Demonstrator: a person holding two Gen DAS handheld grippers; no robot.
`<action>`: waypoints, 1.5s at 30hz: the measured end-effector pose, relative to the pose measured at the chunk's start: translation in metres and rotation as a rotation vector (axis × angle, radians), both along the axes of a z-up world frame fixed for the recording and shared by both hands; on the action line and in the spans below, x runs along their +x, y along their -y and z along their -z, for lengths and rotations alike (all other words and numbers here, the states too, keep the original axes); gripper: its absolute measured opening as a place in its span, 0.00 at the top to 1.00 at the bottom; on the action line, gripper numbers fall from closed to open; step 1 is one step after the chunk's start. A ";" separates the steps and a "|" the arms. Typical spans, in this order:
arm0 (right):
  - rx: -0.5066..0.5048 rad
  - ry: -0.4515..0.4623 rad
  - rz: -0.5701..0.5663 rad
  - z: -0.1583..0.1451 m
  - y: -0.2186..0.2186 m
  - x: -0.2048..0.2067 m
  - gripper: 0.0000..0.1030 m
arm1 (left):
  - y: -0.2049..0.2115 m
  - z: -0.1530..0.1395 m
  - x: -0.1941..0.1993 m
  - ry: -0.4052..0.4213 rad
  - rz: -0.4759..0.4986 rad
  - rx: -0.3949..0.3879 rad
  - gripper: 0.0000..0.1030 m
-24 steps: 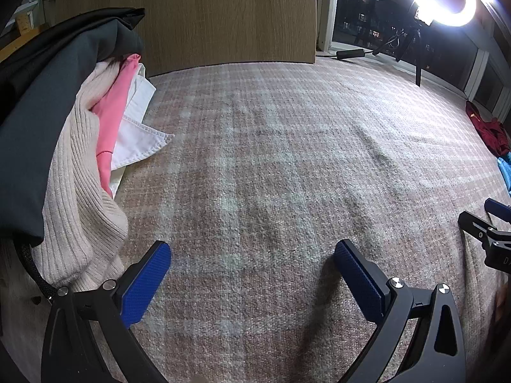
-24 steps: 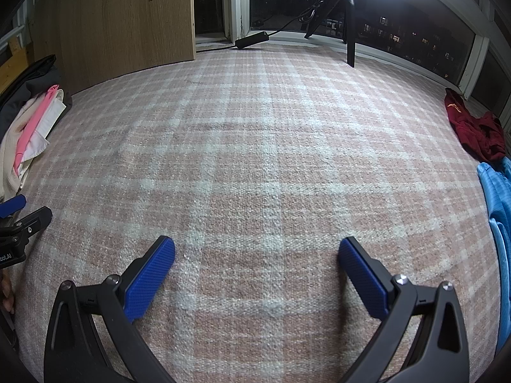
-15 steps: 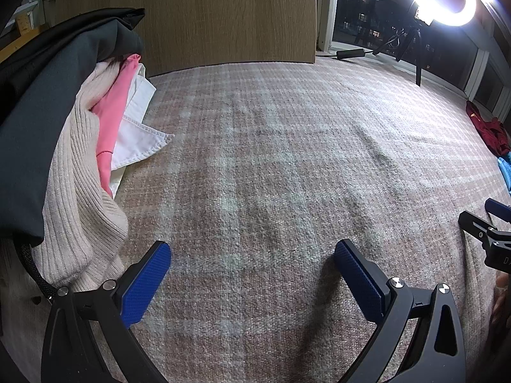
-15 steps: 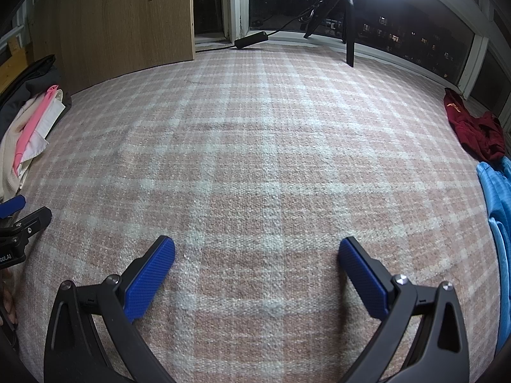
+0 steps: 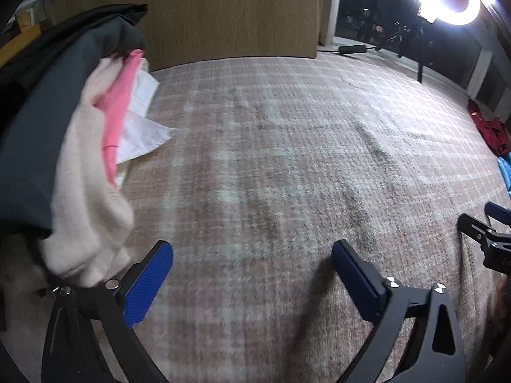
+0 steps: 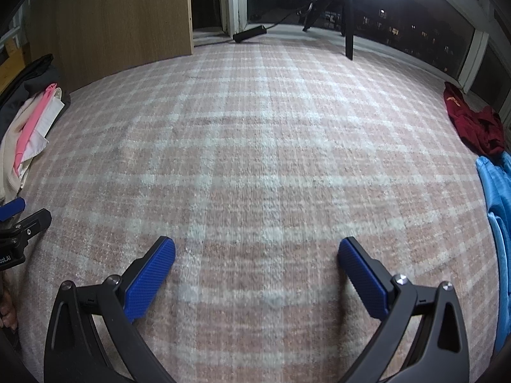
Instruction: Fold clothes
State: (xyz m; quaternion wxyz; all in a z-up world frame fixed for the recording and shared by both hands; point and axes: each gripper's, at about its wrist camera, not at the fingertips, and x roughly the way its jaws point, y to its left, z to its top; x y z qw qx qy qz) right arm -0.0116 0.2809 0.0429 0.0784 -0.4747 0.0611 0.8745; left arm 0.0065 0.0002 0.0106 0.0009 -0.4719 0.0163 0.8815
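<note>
Both your claws are wide open and empty: left claw [image 5: 252, 260] beside the clothes pile [image 5: 86, 146], right claw [image 6: 257, 255] over the plaid blanket [image 6: 255, 146].

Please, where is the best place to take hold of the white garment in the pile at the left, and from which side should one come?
Probably grip the white garment at its pointed corner, which lies flat on the checked blanket, clear of the pink garment and cream sweater. Come from the open blanket side with the left tool, already open.
</note>
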 end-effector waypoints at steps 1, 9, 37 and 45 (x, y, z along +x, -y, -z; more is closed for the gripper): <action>-0.011 0.009 -0.002 -0.001 0.000 0.002 0.00 | 0.000 -0.006 0.003 -0.004 -0.015 0.002 0.10; -0.048 -0.053 -0.101 -0.049 -0.011 0.043 0.00 | -0.006 -0.070 0.036 -0.068 -0.117 0.026 0.09; 0.089 -0.336 0.122 -0.187 -0.194 0.111 0.00 | -0.215 -0.228 0.026 -0.377 0.199 0.068 0.03; 0.142 -0.295 0.309 -0.177 -0.301 0.160 0.00 | -0.281 -0.217 -0.002 -0.332 0.352 0.096 0.03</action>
